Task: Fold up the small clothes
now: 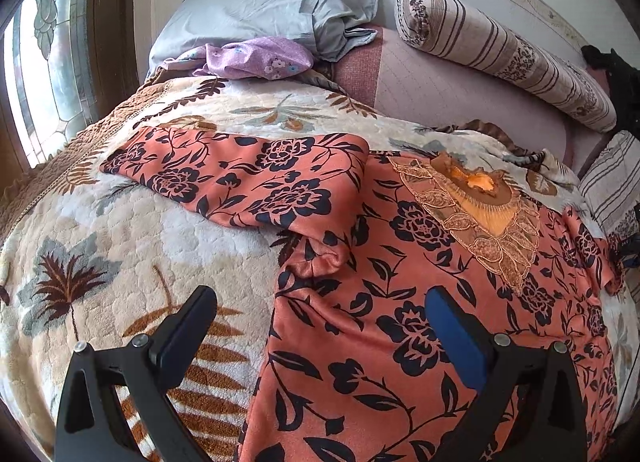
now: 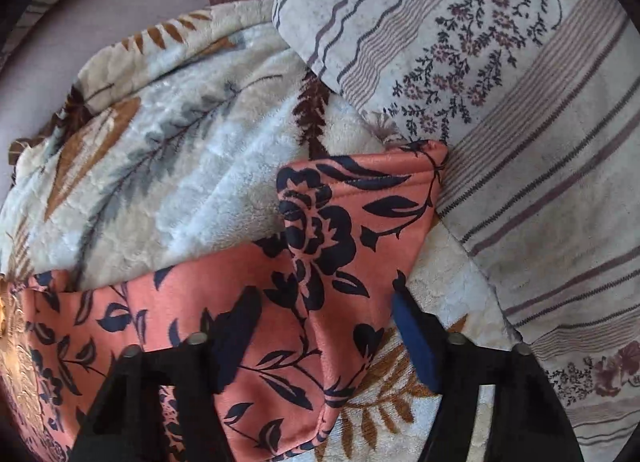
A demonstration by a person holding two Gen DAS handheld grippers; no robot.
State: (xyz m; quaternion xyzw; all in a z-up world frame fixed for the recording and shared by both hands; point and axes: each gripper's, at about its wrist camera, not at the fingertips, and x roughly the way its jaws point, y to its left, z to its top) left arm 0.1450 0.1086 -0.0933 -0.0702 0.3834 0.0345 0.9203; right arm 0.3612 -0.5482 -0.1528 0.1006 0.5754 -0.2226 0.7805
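Here both the left gripper point(image 1: 320, 322) and right gripper point(image 2: 324, 322) gape wide over the coral garment point(image 1: 400, 302), gripping nothing.

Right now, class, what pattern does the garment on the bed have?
The garment is salmon-orange with dark navy flowers and leaves, clearest in the left wrist view.

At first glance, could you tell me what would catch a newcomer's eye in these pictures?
The orange floral garment spread across the plush leaf-print blanket, its embroidered neckline near the middle. Behind it lie a striped bolster and a grey pillow. Both grippers hover open over it.
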